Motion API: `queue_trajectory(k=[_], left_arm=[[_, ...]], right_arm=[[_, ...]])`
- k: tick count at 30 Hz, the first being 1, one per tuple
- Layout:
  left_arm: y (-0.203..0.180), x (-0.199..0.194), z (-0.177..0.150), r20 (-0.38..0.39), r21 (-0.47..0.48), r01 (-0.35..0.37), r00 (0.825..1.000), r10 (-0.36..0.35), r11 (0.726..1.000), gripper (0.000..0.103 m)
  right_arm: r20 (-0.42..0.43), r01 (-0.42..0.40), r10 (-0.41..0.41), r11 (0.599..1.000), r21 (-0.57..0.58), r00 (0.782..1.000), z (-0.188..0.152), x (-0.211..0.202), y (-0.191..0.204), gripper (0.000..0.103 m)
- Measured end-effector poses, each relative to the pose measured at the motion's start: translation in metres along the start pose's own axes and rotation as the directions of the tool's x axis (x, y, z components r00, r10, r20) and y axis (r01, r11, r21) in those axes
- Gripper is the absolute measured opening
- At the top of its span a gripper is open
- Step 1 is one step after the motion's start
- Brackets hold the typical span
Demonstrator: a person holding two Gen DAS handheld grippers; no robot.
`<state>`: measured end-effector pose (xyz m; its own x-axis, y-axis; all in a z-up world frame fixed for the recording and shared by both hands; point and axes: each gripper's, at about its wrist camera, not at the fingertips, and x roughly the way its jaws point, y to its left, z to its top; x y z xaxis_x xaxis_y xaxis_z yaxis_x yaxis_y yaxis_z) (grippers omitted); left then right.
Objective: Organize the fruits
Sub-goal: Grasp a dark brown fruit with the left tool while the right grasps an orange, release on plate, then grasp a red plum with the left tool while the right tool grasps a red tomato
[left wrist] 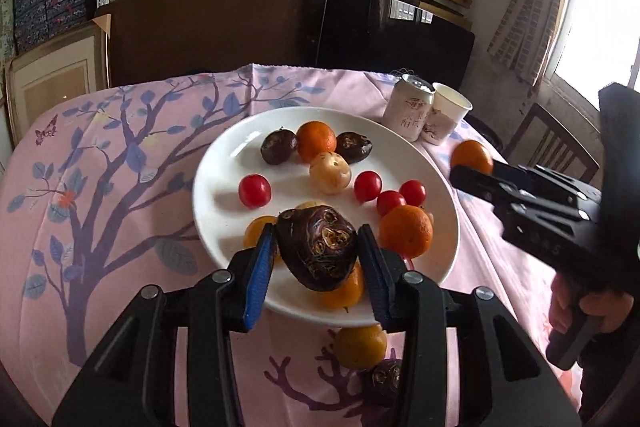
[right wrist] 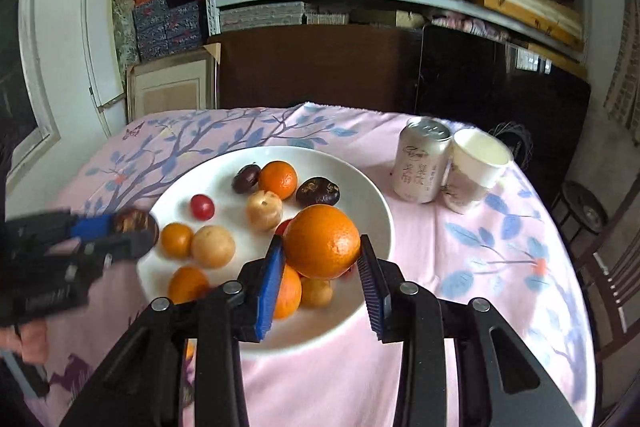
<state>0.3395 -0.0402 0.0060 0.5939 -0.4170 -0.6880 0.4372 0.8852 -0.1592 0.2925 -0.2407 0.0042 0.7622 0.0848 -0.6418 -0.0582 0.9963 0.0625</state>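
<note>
A white plate [left wrist: 224,163] on the pink tablecloth holds several oranges, cherry tomatoes, pale round fruits and dark water chestnuts. My left gripper [left wrist: 318,247] is shut on a dark purple water chestnut [left wrist: 316,251] and holds it above the plate's near edge; it also shows in the right wrist view [right wrist: 134,223]. My right gripper [right wrist: 322,251] is shut on an orange [right wrist: 322,241] above the plate [right wrist: 372,211]. In the left wrist view that orange [left wrist: 471,157] shows at the right gripper's tip, right of the plate.
A drink can [right wrist: 422,165] and a white paper cup [right wrist: 476,169] stand at the table's back right. An orange [left wrist: 360,345] and a water chestnut [left wrist: 382,381] lie on the cloth near the plate's front. A wooden chair [left wrist: 554,143] stands to the right. Shelves behind.
</note>
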Motion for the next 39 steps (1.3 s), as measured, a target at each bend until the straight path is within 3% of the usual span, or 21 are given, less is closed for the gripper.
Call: queue_trajectory(k=[3, 5, 6, 7, 8, 9, 11, 14, 16, 20, 23, 26, 33, 36, 38, 39], left_arm=[[-0.008, 0.010, -0.007, -0.004, 0.049, -0.033, 0.999, 0.033, 0.998, 0.041], [-0.004, 0.017, -0.009, -0.019, 0.027, -0.035, 0.999, 0.035, 0.999, 0.041], [0.000, 0.020, -0.009, -0.024, 0.006, -0.025, 0.999, 0.025, 1.000, 0.042], [0.004, 0.021, -0.009, -0.016, -0.015, -0.032, 0.999, 0.032, 0.999, 0.056], [0.007, 0.019, -0.009, -0.002, -0.026, -0.050, 0.999, 0.050, 0.998, 0.082], [0.008, 0.016, -0.010, 0.015, -0.029, -0.066, 0.998, 0.066, 0.997, 0.093], [0.009, 0.004, -0.013, 0.059, -0.016, -0.079, 0.995, 0.080, 0.997, 0.098], [0.004, -0.014, -0.024, 0.056, 0.036, -0.113, 0.992, 0.110, 0.993, 0.098], [0.000, -0.025, -0.037, 0.035, 0.071, -0.118, 0.993, 0.115, 0.991, 0.098], [-0.008, -0.037, -0.074, -0.050, 0.110, -0.055, 0.997, 0.061, 0.992, 0.098], [-0.012, -0.045, -0.100, -0.113, 0.092, -0.017, 0.993, 0.027, 0.996, 0.098], [-0.022, -0.055, -0.121, -0.137, 0.094, 0.016, 0.991, -0.002, 0.995, 0.098], [-0.065, -0.059, -0.156, -0.139, 0.247, -0.006, 0.989, 0.041, 0.969, 0.098], [-0.065, -0.045, -0.154, -0.137, 0.224, -0.041, 0.988, 0.073, 0.974, 0.098], [-0.060, -0.034, -0.151, -0.163, 0.196, -0.026, 0.985, 0.059, 0.980, 0.094], [-0.062, -0.032, -0.151, -0.168, 0.207, -0.026, 0.984, 0.061, 0.978, 0.093]], right_arm=[[-0.036, 0.007, -0.005, 0.999, 0.041, 0.999, 0.015, 0.032, -0.007, 0.037], [-0.045, -0.003, 0.007, 0.997, 0.082, 0.999, 0.020, 0.052, -0.015, 0.038], [-0.058, -0.029, 0.035, 0.994, 0.102, 0.998, 0.020, 0.060, -0.018, 0.048], [-0.064, -0.048, 0.056, 0.992, 0.116, 0.996, 0.019, 0.064, -0.020, 0.063], [-0.063, -0.043, 0.052, 0.991, 0.127, 0.997, 0.017, 0.065, -0.022, 0.091], [-0.044, -0.036, 0.042, 0.990, 0.138, 0.998, 0.015, 0.062, -0.023, 0.096], [-0.009, -0.051, 0.052, 0.989, 0.140, 0.999, 0.009, 0.047, -0.025, 0.097], [-0.022, -0.047, 0.050, 0.992, 0.114, 0.998, -0.006, 0.015, -0.024, 0.099], [-0.043, -0.039, 0.043, 0.995, 0.087, 0.998, -0.023, -0.010, -0.018, 0.099], [-0.113, -0.135, 0.138, 0.990, 0.026, 0.984, -0.071, -0.050, 0.005, 0.099], [-0.160, -0.174, 0.164, 0.983, -0.055, 0.973, -0.097, -0.056, 0.028, 0.099], [-0.197, -0.249, 0.241, 0.968, -0.019, 0.950, -0.101, -0.052, 0.040, 0.099], [-0.291, -0.322, 0.328, 0.944, 0.071, 0.899, -0.098, -0.025, 0.066, 0.099], [-0.351, -0.303, 0.295, 0.952, 0.033, 0.889, -0.105, -0.018, 0.083, 0.091], [-0.365, -0.294, 0.281, 0.956, 0.021, 0.888, -0.108, -0.014, 0.090, 0.083], [-0.353, -0.297, 0.284, 0.955, 0.019, 0.891, -0.108, -0.016, 0.092, 0.068]])
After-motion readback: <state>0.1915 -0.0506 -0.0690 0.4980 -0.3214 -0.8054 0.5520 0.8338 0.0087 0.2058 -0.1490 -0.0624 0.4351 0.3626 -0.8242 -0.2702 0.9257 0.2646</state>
